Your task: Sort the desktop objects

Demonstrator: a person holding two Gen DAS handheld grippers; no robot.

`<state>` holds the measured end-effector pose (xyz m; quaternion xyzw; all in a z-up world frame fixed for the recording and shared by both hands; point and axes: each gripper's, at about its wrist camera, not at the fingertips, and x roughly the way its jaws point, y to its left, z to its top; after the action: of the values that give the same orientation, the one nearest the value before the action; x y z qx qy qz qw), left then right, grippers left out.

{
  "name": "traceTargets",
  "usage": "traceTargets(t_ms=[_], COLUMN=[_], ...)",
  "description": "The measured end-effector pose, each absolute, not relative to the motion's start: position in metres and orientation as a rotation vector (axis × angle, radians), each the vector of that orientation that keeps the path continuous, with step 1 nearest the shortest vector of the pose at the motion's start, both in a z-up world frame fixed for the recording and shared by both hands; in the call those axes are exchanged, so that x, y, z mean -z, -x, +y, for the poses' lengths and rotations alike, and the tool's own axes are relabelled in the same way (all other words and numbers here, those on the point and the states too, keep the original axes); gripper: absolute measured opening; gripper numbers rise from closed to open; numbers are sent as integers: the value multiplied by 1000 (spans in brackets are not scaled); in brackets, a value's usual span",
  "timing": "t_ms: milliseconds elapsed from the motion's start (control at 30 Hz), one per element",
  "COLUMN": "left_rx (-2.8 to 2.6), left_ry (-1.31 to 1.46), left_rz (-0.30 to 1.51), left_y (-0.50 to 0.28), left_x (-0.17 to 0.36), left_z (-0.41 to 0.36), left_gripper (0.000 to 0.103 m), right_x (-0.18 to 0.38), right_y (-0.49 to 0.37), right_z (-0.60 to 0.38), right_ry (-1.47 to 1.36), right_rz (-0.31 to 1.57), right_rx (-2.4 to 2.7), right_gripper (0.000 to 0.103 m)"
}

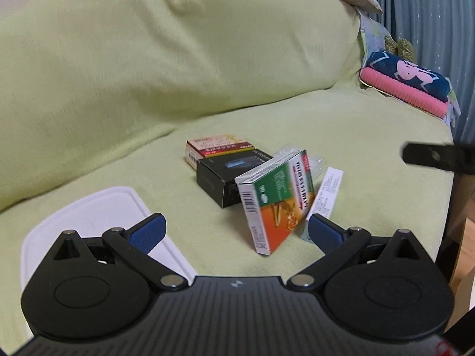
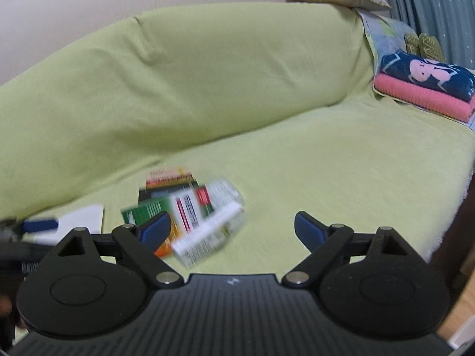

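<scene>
On sofa seat, small boxes lie piled: green-orange box [image 1: 274,201] leans on black box [image 1: 228,178], white lid [image 1: 89,210] just left. Both grippers, left [image 1: 236,228] & right [image 2: 233,228], gape wide, empty. Best approach: square jaws across one box's narrow sides before closing. Left view shows pile sharp; right view blurs it.

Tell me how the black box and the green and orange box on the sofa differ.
The black box lies flat on the green cover; the green and orange box stands tilted on an edge, leaning against the black one. The black box is dark and plain, with a small blue picture on top; the green and orange box is brightly printed, with a white barcoded side. The black box looks thicker, the green and orange one slimmer. Both are small cardboard cartons.
</scene>
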<state>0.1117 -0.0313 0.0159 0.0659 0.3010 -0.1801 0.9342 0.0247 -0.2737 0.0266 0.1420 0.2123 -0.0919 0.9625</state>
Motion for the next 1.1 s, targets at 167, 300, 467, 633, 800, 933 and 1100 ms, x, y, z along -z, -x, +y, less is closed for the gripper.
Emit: traceTargets(t_ms=[167, 300, 467, 633, 800, 933, 1100], left_rx=[398, 386, 394, 423, 527, 506, 579], left_ry=[-88, -103, -155, -257, -341, -443, -510], left_rz=[667, 689, 668, 666, 739, 761, 784], left_y=[-159, -205, -255, -314, -364, -379, -376], left_x=[-16, -14, -10, -8, 8, 24, 43], left_z=[-14, 2, 7, -3, -20, -18, -15], left_gripper=[103, 103, 103, 103, 103, 103, 103], right_x=[-18, -9, 7, 17, 15, 16, 18], right_y=[-71, -107, -123, -134, -143, -147, -149], right_z=[-257, -250, -245, -239, -229, -221, -224], right_ry=[-377, -396, -393, -341, -293, -240, -265], right_rz=[395, 371, 348, 356, 358, 376, 401], right_rx=[191, 171, 160, 143, 53, -4, -22], right_gripper=[89, 90, 91, 93, 96, 97, 98])
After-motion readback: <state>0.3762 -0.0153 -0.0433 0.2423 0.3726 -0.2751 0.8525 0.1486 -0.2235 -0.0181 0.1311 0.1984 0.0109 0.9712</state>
